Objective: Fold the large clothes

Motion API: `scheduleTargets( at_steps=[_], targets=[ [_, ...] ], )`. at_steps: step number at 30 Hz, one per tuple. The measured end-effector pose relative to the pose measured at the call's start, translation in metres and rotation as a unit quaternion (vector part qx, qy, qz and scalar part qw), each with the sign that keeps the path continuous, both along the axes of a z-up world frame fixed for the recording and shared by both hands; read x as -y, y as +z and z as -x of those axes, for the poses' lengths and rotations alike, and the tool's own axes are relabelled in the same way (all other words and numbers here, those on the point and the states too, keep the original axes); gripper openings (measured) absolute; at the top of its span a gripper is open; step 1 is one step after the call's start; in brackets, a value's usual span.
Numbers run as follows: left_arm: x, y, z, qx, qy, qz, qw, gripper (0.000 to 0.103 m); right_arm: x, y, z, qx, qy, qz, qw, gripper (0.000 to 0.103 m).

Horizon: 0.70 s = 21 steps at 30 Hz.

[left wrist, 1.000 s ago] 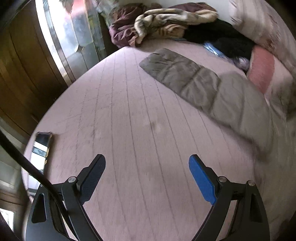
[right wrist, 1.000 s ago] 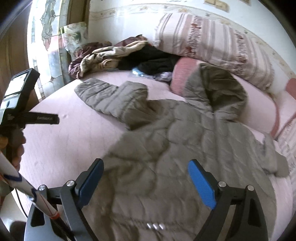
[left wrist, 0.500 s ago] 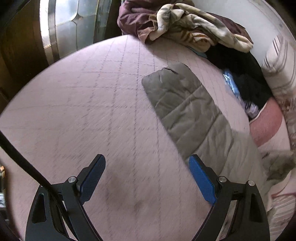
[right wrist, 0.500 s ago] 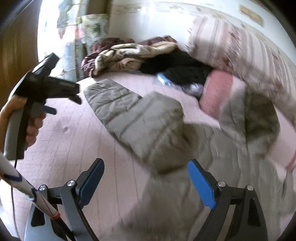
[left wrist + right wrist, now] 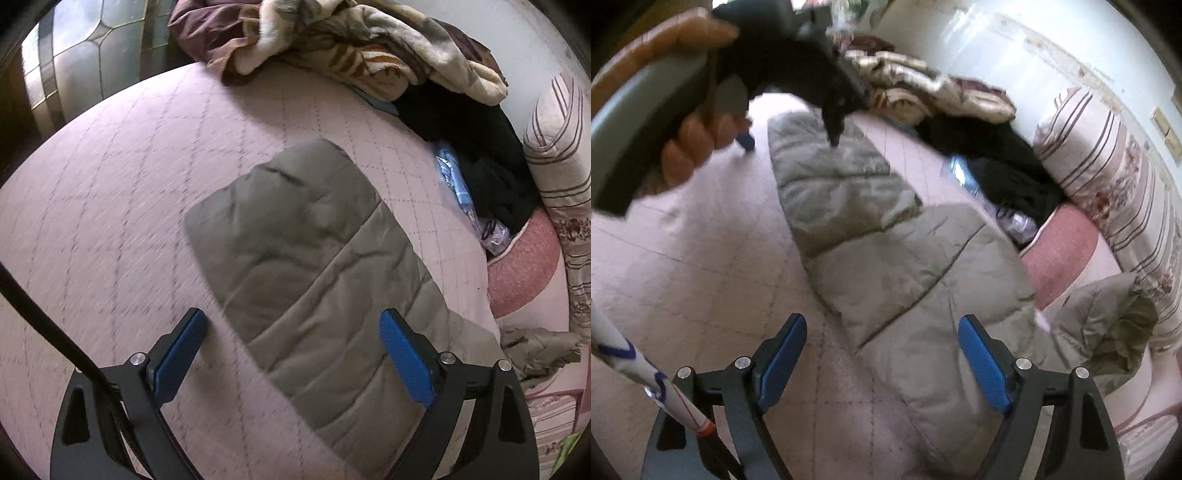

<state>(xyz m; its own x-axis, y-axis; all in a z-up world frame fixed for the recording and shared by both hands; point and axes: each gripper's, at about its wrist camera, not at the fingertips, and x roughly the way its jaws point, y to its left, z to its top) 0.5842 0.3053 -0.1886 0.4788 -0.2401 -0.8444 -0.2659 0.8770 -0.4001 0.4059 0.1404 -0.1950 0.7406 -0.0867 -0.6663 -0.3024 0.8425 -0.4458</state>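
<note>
Pink quilted bedspread [image 5: 122, 192] across a wide bed, pale wall behind, leaded window glass [image 5: 92, 55] at far left.

Left gripper [image 5: 291, 360]: jaws spread wide, nothing pinched; hovering over the sleeve [image 5: 295, 236] of the olive padded jacket [image 5: 923, 295], blue pads either side of the quilted fabric but clear of it. Sleeve lying flat on the spread, cuff end far, shoulder end near and right.

Right gripper [image 5: 882, 363]: jaws wide but closing, jacket fabric below and between them, pads not pressing on it. Jacket body spread flat just beyond, hood [image 5: 1108, 321] crumpled at right against a pink pillow [image 5: 1067, 251]. Left hand [image 5: 687, 110] at far left, blurred, wrapped round the left tool's grey handle above the sleeve.

Farther out: heap of beige and maroon blankets [image 5: 351, 48] at the far edge, black garment [image 5: 476, 147] beside it, striped bolster [image 5: 1108, 158] along the right wall.
</note>
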Motion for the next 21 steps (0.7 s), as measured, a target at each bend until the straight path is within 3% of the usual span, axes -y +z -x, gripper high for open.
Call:
scheduleTargets(
  at_steps=[2,3,4,5,6,7,10,15,21],
  targets=[
    [0.004,0.001,-0.002,0.005,0.009,-0.015,0.9998,0.084,0.002,-0.001,-0.001,-0.001,0.000,-0.011,1.000,0.081],
    [0.008,0.002,-0.002,0.002,0.015,-0.041,0.9990,0.067,0.003,-0.001,-0.001,-0.004,0.003,-0.016,1.000,0.072],
    [0.011,0.003,-0.002,-0.001,0.016,-0.061,0.9980,0.052,0.003,-0.001,-0.001,-0.006,0.002,-0.017,1.000,0.053],
    [0.014,0.004,-0.002,-0.003,0.013,-0.072,0.9973,0.042,0.003,-0.002,-0.003,-0.009,-0.003,-0.015,1.000,0.040],
    [0.014,0.005,-0.002,-0.007,0.010,-0.069,0.9975,0.025,0.005,-0.003,-0.005,-0.013,-0.008,-0.015,1.000,0.022],
    [0.012,0.007,-0.001,-0.013,0.006,-0.060,0.9981,0.020,0.005,-0.003,-0.005,-0.012,-0.012,-0.016,1.000,0.015],
    [0.013,0.028,0.010,-0.003,0.005,-0.049,0.9988,0.015,0.012,0.010,-0.002,-0.001,-0.027,-0.040,0.999,0.006],
    [0.036,0.088,0.044,0.048,-0.027,-0.067,0.9962,0.014,0.036,0.055,0.021,0.025,-0.049,-0.108,0.993,0.005],
    [0.091,0.168,0.101,0.119,-0.098,-0.071,0.9854,0.014,0.085,0.102,0.071,0.059,-0.091,-0.176,0.978,0.004]
  ],
)
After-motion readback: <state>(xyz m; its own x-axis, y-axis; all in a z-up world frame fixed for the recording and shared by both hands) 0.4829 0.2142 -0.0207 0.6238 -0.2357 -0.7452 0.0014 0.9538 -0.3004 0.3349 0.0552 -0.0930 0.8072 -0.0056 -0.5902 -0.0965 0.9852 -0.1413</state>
